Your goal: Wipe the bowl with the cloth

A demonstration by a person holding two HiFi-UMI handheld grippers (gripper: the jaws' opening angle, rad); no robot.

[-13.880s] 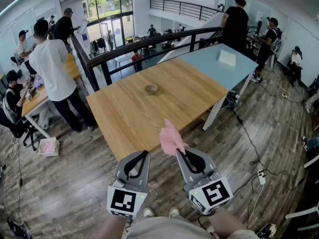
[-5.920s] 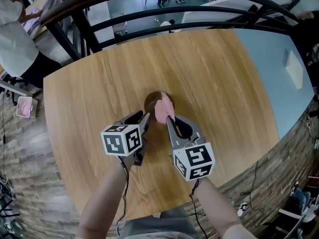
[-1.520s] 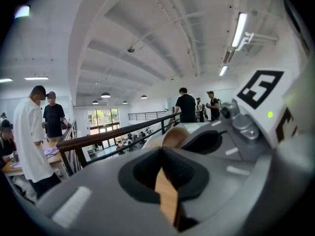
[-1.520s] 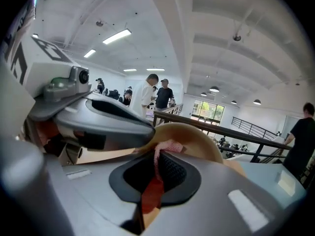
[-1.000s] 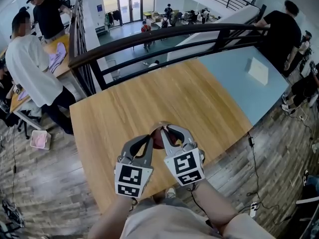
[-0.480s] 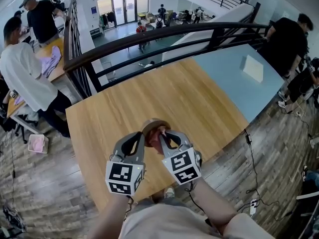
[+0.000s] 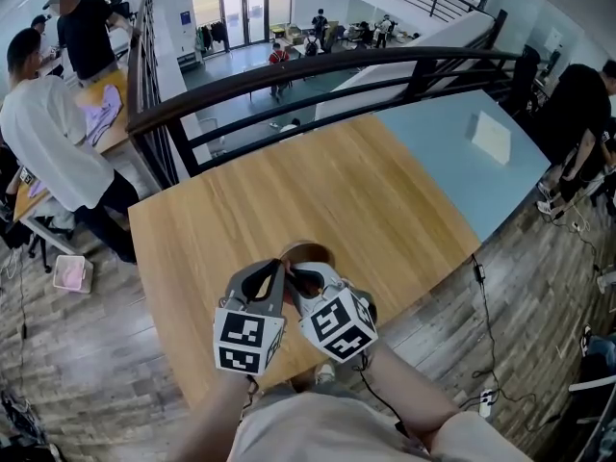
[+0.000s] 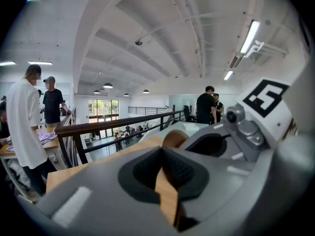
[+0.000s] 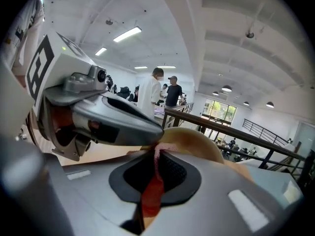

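In the head view the brown wooden bowl (image 7: pixel 306 251) shows just beyond both grippers, over the near part of the wooden table (image 7: pixel 337 191). My left gripper (image 7: pixel 280 267) is shut on the bowl's wall; in the left gripper view a tan strip of the bowl (image 8: pixel 174 138) runs between the pads. Close beside it, my right gripper (image 7: pixel 295 277) is shut on the pink cloth (image 9: pixel 156 170), whose upper end lies against the bowl (image 9: pixel 194 140). The left gripper (image 9: pixel 106 113) fills the upper left of the right gripper view. The cloth is hidden in the head view.
A black railing (image 7: pixel 289 75) runs behind the table. A pale blue table (image 7: pixel 462 147) adjoins on the right. People stand at a table on the left (image 7: pixel 43 128), and one person stands at the far right (image 7: pixel 582 99). Wood floor lies below the table edge.
The two grippers have drawn closer together at the bowl. The right gripper has rolled and shifted left, and the pink cloth, visible before, is now covered by the grippers.
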